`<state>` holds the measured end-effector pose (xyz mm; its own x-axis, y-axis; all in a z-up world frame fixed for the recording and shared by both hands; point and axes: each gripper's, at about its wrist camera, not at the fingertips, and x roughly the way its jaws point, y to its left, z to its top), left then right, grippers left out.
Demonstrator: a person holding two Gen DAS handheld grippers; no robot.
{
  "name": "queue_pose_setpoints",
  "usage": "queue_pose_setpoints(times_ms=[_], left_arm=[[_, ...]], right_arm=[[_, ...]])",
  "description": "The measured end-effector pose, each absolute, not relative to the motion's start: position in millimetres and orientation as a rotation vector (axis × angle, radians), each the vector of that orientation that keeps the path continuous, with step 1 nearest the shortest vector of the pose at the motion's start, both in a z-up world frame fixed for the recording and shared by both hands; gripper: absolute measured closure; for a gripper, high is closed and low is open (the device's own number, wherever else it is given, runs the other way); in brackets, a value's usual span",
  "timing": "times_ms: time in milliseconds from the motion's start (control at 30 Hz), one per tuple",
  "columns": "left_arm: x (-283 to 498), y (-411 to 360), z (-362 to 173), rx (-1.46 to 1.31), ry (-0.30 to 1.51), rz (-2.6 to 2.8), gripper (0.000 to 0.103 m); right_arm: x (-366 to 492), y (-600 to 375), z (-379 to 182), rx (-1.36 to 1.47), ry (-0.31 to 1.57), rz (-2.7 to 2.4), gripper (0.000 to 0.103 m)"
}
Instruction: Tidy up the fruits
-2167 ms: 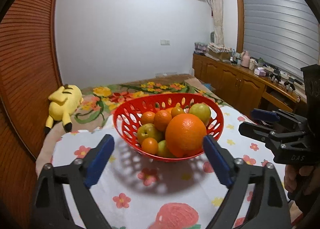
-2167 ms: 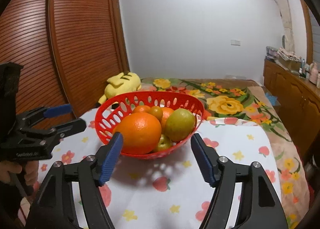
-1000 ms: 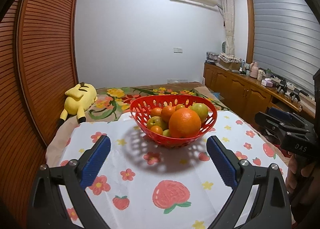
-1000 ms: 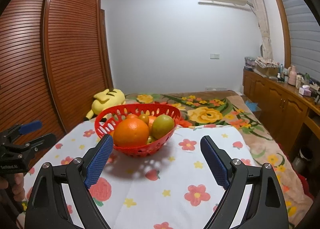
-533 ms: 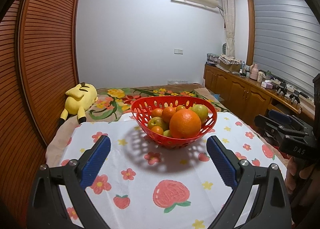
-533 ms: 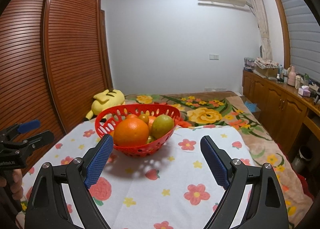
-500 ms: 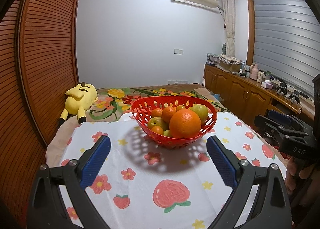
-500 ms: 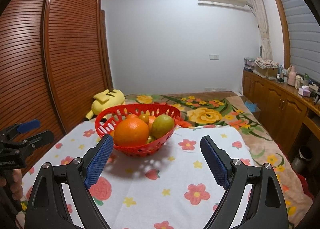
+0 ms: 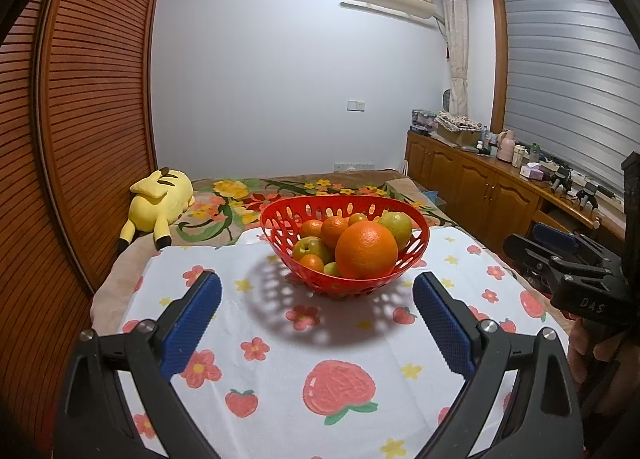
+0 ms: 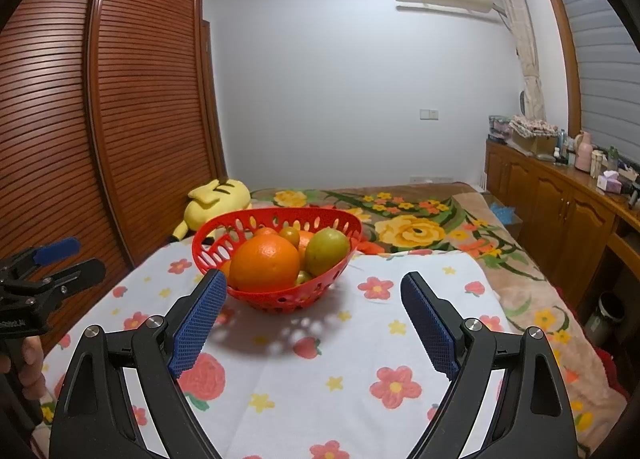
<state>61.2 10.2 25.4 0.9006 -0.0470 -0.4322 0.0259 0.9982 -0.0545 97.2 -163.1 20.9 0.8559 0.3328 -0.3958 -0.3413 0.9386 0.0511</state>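
Observation:
A red perforated basket (image 9: 416, 251) stands on a flower-print cloth (image 9: 280, 379); it also shows in the right wrist view (image 10: 280, 299). It holds a large orange (image 9: 366, 249) (image 10: 264, 267), small oranges (image 9: 334, 231), a green pear-like fruit (image 9: 396, 225) (image 10: 326, 245) and green apples (image 9: 310, 247). My left gripper (image 9: 318, 313) is open and empty, short of the basket. My right gripper (image 10: 314, 311) is open and empty, just in front of the basket. Each gripper shows at the side of the other's view.
A yellow plush toy (image 9: 160, 199) lies behind the cloth on a floral blanket (image 10: 420, 235). A slatted wooden wardrobe (image 9: 80, 119) is on the left. A wooden cabinet (image 9: 480, 187) with small items lines the right wall. A bin (image 10: 604, 317) stands at the right.
Both grippers pulled back from the basket between 2.2 s and 1 s ago, open and empty. In the last half second they have edged slightly closer to it.

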Motion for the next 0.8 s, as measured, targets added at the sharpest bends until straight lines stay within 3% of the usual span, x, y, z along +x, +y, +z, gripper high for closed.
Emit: queue_pose_setpoints(times_ms=[800], left_arm=[[58.6, 7.0, 29.6, -0.047, 0.439, -0.041, 0.005]], right_arm=[[96.9, -162.9, 20.8, -0.020, 0.410, 0.353, 0.012]])
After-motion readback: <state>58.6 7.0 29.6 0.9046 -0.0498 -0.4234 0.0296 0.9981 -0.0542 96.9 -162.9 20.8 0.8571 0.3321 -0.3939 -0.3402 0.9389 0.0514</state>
